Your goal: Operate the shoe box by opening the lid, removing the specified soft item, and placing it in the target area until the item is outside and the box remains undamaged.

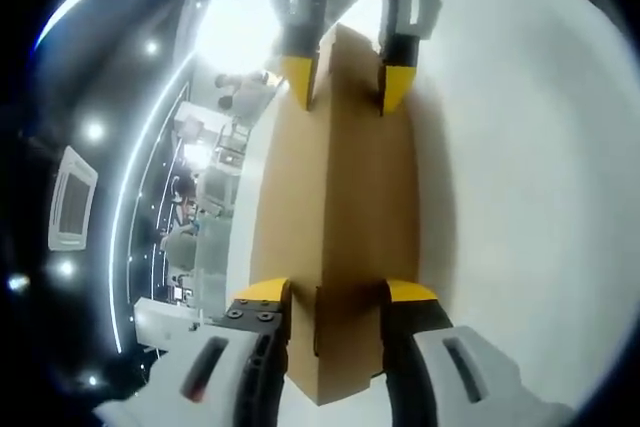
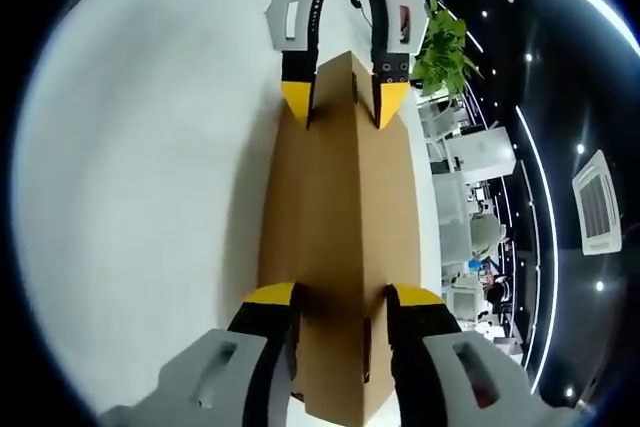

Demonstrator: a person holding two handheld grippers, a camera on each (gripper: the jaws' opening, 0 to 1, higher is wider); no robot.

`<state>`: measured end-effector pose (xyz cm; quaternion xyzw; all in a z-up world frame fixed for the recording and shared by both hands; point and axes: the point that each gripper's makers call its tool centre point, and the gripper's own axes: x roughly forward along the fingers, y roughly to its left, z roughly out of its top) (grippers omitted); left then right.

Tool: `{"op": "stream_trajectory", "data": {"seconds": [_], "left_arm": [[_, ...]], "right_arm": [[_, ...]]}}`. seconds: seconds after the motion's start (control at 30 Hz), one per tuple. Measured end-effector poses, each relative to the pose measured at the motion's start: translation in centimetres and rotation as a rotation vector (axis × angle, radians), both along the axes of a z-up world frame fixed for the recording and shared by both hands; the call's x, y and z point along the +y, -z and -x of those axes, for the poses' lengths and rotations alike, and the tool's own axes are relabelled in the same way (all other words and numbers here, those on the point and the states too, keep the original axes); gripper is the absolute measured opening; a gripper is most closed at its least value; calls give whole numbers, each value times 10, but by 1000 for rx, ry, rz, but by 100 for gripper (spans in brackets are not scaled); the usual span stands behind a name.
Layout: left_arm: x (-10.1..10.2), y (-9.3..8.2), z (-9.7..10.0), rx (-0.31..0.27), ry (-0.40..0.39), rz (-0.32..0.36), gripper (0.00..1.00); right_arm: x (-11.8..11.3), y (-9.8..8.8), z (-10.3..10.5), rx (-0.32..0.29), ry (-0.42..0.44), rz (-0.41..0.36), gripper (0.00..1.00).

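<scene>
Nearest the lens in the left gripper view, the left tool [image 1: 337, 299] has its yellow-tipped jaws on either side of the near end of the brown cardboard shoe box [image 1: 345, 197], pressed against its two faces — it is closed on the box. At the far end of the box the right tool [image 1: 343, 87] comes in from above, its yellow tips also straddling the cardboard edge.

The right gripper view shows the mirror arrangement — the right tool [image 2: 341, 302] grips the near end of the shoe box [image 2: 335, 217] with both jaws against its sides, and the left tool [image 2: 342, 102] clamps the far end.

The box is held between the two tools, seen edge-on, with a ridge running along its length and a white tabletop [image 2: 140, 197] behind it. Whether the lid is open cannot be told. Past the box lie a potted green plant [image 2: 440, 47] and dim room with ceiling lights [image 1: 95, 130].
</scene>
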<state>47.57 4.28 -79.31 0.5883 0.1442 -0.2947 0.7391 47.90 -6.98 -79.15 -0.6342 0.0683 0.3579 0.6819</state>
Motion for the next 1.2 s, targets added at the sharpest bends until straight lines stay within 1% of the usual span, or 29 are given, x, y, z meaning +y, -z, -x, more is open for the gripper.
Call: {"op": "stream_trajectory", "data": {"seconds": [0.27,0.47,0.67,0.9,1.0,1.07,1.2], "left_arm": [[1,-8,1,-1,-23,27,33],[3,-13,1,-2,-29,37,33],[5,-15,-4,23,-4,32,34],[8,-17,-7,46,-13,57,35],[8,-19,-8,37,-16,51,34],[9,-22,-10,28,-27,58,33],[10,-26,-11,22,-20,53,32]], "right_arm": [[0,-7,0,6,-6,-20,32],[1,-11,0,7,9,-37,32],[2,-12,-2,17,3,-49,32],[4,-15,-2,21,2,-58,31],[5,-18,-3,19,1,-65,31],[6,-22,-4,17,5,-73,31],[7,-24,-6,27,15,-79,31]]}}
